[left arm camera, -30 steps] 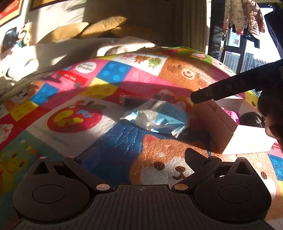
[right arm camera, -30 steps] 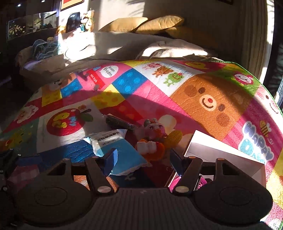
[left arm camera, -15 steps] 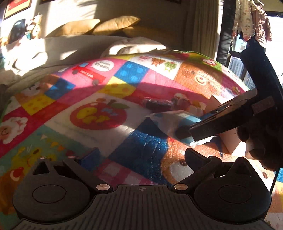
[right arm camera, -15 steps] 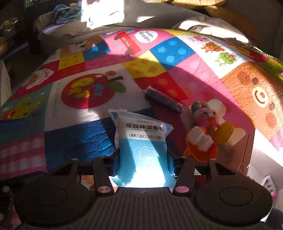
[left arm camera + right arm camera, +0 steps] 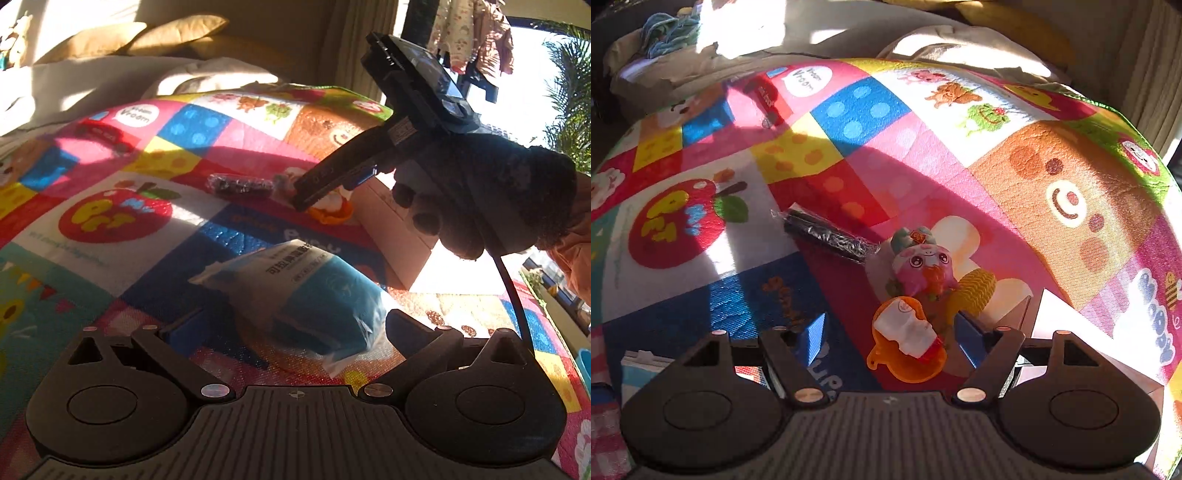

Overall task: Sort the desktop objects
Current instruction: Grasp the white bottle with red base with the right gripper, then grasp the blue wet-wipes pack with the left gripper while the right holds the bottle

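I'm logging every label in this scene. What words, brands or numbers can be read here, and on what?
"可拉伸湿敷棉": blue-and-white packet; the smaller lines under it are too small to read.
"Vroom Vroom": white speech bubble on the play mat.
Yellow and blue letters on the mat's red apple: not clearly legible.
White letters on the mat's blue square: partly covered, unreadable.
Pig toy: small emblem, unreadable.

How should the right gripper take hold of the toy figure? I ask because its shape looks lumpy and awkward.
Grip the toy figure across its narrower middle, between the pink head and the orange base, coming from above with one pad on each flank. It lies flat on the play mat, lengthwise along the right gripper, whose jaws are opening around its orange end. The yellow corn-like piece sticks out sideways, so avoid clamping there.
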The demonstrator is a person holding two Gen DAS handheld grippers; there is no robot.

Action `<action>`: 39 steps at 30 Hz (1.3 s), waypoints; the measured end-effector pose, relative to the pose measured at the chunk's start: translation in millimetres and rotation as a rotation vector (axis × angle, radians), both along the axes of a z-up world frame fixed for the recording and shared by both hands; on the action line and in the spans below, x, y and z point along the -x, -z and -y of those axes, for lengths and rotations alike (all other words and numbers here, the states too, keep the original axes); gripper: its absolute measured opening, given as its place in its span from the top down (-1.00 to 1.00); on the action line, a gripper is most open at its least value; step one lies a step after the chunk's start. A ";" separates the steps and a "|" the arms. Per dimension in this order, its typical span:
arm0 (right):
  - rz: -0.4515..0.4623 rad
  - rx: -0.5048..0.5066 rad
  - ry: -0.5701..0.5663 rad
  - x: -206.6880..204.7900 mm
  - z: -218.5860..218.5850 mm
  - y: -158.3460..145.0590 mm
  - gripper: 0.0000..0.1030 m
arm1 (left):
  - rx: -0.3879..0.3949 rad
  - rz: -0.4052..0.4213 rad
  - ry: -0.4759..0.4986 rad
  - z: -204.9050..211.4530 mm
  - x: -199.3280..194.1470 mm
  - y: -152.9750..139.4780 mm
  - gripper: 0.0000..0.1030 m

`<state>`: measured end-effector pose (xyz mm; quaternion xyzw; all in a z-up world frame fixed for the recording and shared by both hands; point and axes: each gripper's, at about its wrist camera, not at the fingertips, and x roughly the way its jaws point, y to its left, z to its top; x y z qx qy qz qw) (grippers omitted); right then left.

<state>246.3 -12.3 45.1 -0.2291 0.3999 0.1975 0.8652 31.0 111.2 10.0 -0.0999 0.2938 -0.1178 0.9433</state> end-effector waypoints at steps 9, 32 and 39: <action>0.009 -0.025 0.007 33.8 21.9 -14.2 0.51 | 0.024 -0.009 -0.005 -3.1 -1.2 1.3 -1.00; 0.130 -0.398 0.174 263.3 207.7 15.6 -0.40 | -0.199 0.055 -0.124 80.2 17.4 -30.6 -1.00; 0.150 -0.483 0.284 278.8 233.0 33.6 -0.74 | -0.356 -0.021 -0.217 102.6 -24.9 -16.8 -1.00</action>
